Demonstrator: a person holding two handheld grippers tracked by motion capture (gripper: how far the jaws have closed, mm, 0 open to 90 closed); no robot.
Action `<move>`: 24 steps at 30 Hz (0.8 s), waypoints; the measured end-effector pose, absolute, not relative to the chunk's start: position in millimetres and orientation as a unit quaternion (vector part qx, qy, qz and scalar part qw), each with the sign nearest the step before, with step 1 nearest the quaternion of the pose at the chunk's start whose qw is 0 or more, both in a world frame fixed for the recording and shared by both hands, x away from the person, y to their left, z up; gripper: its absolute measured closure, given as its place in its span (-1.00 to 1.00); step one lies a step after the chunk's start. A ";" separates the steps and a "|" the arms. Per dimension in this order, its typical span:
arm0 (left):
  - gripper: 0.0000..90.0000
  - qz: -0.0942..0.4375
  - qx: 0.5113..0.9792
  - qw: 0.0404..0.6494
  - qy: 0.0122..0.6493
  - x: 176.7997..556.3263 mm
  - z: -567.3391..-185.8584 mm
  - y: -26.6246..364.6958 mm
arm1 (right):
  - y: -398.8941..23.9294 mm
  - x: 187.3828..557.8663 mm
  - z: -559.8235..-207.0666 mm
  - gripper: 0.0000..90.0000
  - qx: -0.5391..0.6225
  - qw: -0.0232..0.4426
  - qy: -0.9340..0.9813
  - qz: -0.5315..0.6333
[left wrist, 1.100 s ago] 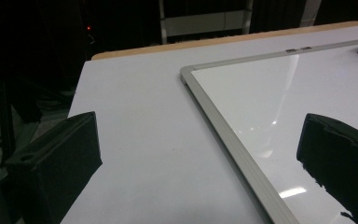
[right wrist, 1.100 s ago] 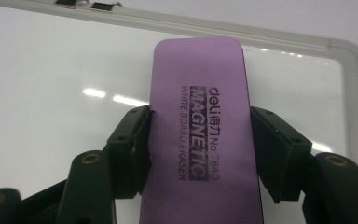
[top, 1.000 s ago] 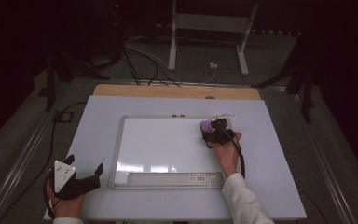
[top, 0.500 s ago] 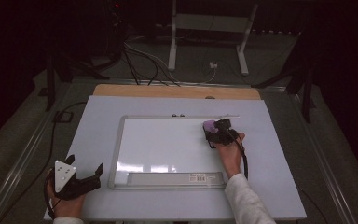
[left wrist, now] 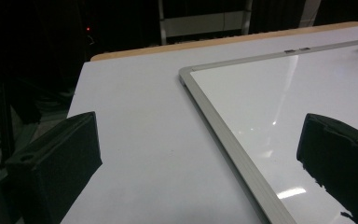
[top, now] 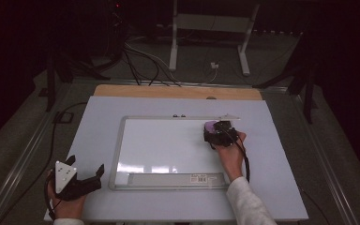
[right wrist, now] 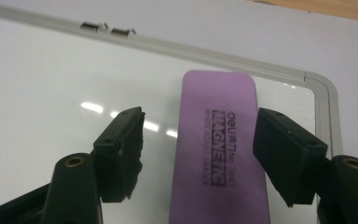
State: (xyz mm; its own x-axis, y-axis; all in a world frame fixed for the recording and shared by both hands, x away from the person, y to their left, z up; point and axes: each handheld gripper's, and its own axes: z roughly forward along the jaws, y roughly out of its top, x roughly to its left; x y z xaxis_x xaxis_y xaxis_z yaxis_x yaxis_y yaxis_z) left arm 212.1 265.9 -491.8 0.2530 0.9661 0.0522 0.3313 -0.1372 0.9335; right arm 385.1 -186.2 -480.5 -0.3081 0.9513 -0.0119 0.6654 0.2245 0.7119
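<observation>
Since a second ago the right gripper (right wrist: 198,140) has been spreading its jaws; they now stand apart on either side of the purple eraser (right wrist: 219,154), not pressing it. Taking the whiteboard (top: 168,145) on the desk (top: 98,122) as landmark, the eraser lies flat in its far right corner. Left gripper (top: 75,180) rests off its near left corner, jaws apart, nothing between. Withdrawing straight back should avoid nudging the eraser. Its label reads "deli", "MAGNETIC".

bare whiteboard (top: 164,145) left of eraser (right wrist: 219,149), frame corner close on its right
</observation>
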 end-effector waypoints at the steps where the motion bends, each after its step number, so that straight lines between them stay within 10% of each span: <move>1: -0.99 0.364 0.661 0.436 0.491 212.1 -491.7 265.9 | -185.1 384.1 -481.5 -0.24 0.537 0.234 0.751 0.305; 24: -0.99 0.364 0.662 0.436 0.490 212.2 -491.7 265.4 | -182.1 381.1 -489.9 -0.34 0.514 0.234 0.774 0.286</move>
State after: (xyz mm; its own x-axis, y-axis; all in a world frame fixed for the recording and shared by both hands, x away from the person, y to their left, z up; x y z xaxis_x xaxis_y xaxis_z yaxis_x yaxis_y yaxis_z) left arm 212.2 265.4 -491.7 0.2554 0.9653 0.0549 0.3307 -0.1406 0.9332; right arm 381.1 -182.1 -489.9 -0.3625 0.9294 -0.0694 0.6618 0.3091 0.6830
